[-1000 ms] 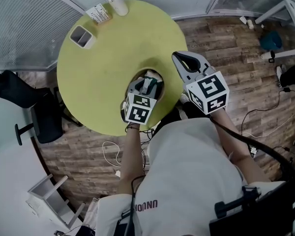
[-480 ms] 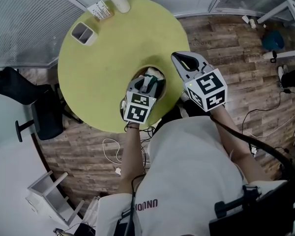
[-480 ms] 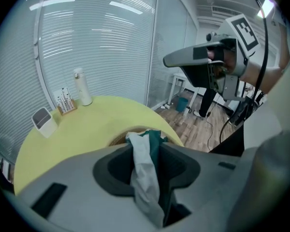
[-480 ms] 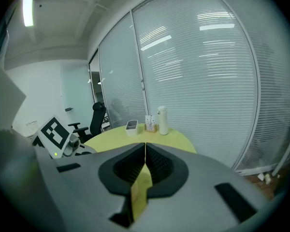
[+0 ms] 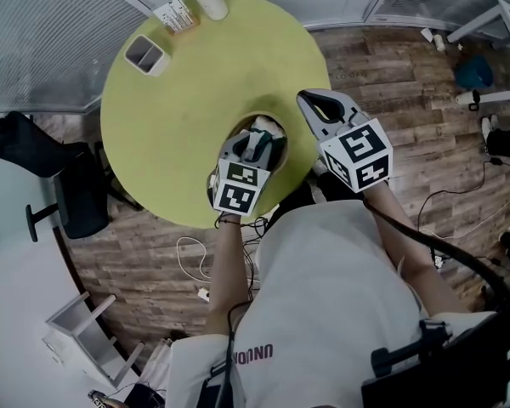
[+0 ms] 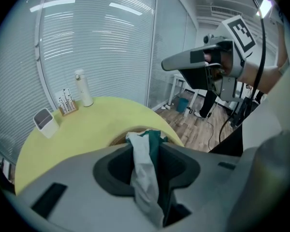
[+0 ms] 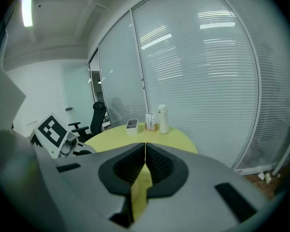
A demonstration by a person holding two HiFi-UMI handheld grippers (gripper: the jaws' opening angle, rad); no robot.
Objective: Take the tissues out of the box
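Scarcely shifted since earlier, kept the left gripper (image 6: 147,149) pinched on the crumpled white tissue (image 6: 141,175), seemingly half-drawn from the brown box (image 6: 117,140) on the round yellow-green table (image 6: 87,124), and the right gripper (image 7: 144,151) closed, empty.

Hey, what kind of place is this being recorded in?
Most likely an office or small meeting room: glass partition walls with slatted blinds, a black office chair, and a round yellow-green table standing on a wood-look floor.
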